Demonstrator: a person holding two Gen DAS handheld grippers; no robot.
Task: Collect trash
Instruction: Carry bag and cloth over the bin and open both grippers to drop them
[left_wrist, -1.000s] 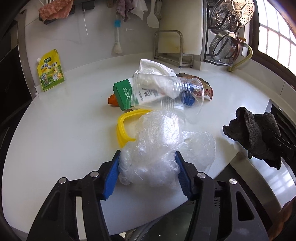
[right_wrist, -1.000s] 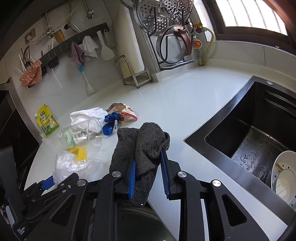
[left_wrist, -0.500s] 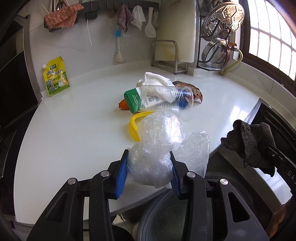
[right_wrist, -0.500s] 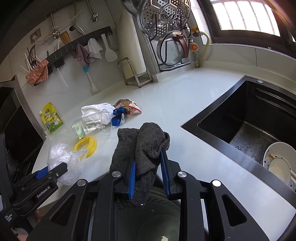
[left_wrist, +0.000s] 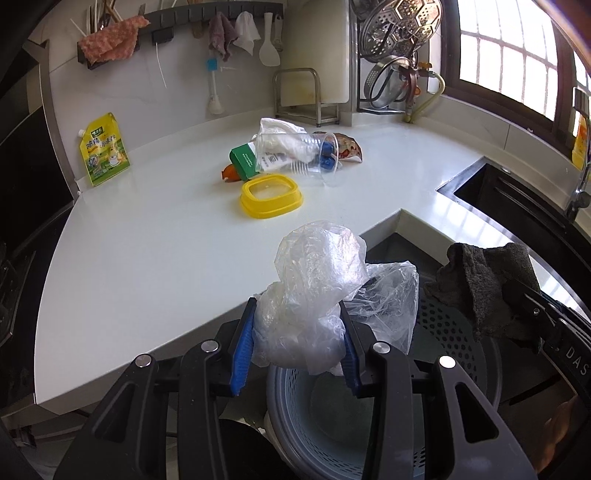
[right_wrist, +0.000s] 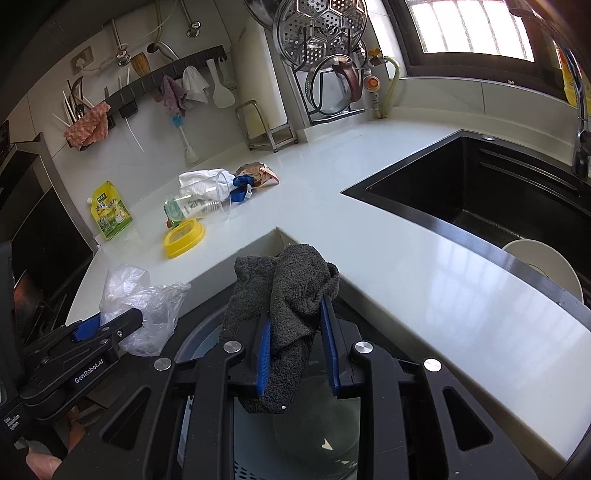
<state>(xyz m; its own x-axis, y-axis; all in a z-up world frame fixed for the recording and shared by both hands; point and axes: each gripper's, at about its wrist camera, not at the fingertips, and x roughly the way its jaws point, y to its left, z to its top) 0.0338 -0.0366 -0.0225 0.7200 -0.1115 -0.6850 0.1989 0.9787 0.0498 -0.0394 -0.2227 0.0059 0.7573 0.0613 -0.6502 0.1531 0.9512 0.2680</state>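
My left gripper (left_wrist: 295, 343) is shut on a crumpled clear plastic bag (left_wrist: 317, 291) and holds it off the counter, over a grey perforated bin (left_wrist: 443, 332) below the counter edge. The bag also shows in the right wrist view (right_wrist: 140, 295). My right gripper (right_wrist: 295, 350) is shut on a dark grey cloth (right_wrist: 284, 295), also over the bin (right_wrist: 207, 339). On the white counter (left_wrist: 147, 240) lie a yellow lid (left_wrist: 271, 195), a clear plastic cup (left_wrist: 295, 153) over a green carton (left_wrist: 243, 160), white crumpled paper (left_wrist: 277, 127) and a snack wrapper (left_wrist: 349, 147).
A yellow-green pouch (left_wrist: 103, 149) leans on the back wall. A black sink (right_wrist: 498, 199) with a white bowl (right_wrist: 543, 266) is to the right. A metal rack (left_wrist: 310, 92) and hanging steamer (left_wrist: 399, 26) stand at the back.
My left gripper has pulled back and lifted the plastic bag off the counter to over the bin, uncovering the yellow lid. My right gripper with the cloth has drawn back a little.
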